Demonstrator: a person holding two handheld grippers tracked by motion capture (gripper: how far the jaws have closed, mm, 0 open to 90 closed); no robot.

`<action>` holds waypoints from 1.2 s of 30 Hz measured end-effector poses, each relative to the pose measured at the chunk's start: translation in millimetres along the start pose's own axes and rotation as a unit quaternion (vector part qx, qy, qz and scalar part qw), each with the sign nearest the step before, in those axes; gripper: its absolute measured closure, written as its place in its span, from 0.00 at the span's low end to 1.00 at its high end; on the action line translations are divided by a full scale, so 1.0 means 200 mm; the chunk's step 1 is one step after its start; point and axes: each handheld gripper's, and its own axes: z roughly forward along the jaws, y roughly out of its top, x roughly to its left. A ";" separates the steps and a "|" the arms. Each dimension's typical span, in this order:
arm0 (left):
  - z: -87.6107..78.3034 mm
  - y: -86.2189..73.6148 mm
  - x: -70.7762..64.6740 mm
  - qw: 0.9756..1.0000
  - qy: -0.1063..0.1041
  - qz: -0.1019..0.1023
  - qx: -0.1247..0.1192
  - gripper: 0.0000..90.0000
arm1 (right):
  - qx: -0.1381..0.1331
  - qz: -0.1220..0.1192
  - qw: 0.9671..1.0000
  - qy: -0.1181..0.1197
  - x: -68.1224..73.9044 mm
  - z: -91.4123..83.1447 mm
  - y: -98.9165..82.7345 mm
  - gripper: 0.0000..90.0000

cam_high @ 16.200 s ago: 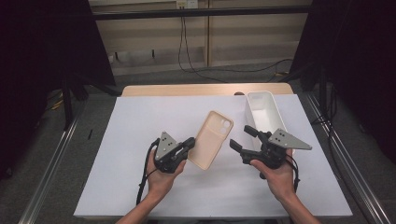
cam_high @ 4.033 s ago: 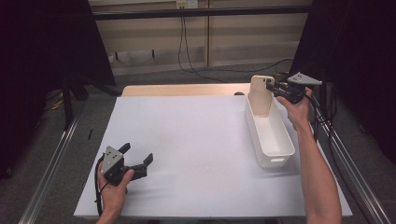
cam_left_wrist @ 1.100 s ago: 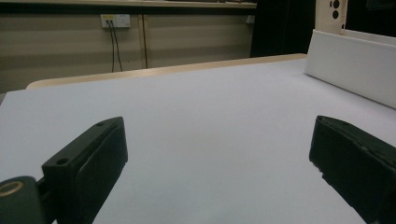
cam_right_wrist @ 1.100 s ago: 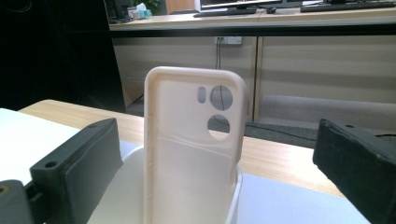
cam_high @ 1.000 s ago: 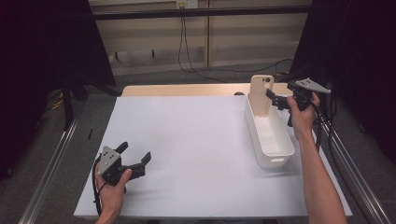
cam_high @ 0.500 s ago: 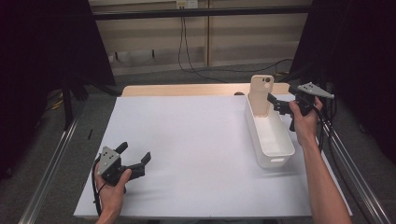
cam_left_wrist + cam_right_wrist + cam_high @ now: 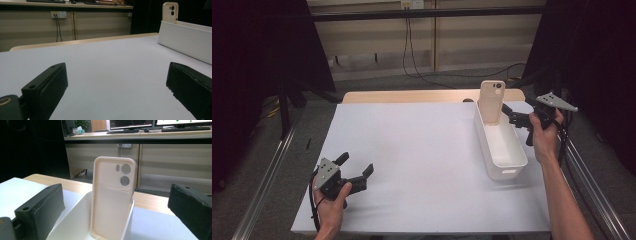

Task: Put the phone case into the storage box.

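Between open right gripper (image 7: 117, 202) jaws, phone case (image 7: 113, 197) untouched

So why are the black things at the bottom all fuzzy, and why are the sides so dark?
In both gripper views the jaws sit too close to the camera, so they blur, while the phone case stays sharp. In the high view light falls on the white table, and dark curtains flank it.

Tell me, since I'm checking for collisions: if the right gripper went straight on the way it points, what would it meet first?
Most likely the beige phone case, standing upright against the far end wall of the long white plastic bin. It sits centred between the open jaws of the right gripper, though the gap between them is hard to judge.
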 end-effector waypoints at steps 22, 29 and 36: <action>-0.03 0.00 0.01 1.000 -0.001 -0.002 -0.014 0.03 | -0.008 -0.009 1.000 0.002 0.06 -0.17 -0.05 0.00; -0.04 0.00 0.01 1.000 -0.003 0.001 -0.017 0.02 | -0.013 -0.016 1.000 0.006 0.09 -0.23 -0.04 0.00; -0.04 0.00 0.00 1.000 -0.001 0.004 -0.017 0.02 | -0.017 -0.014 1.000 0.006 0.11 -0.28 -0.06 0.00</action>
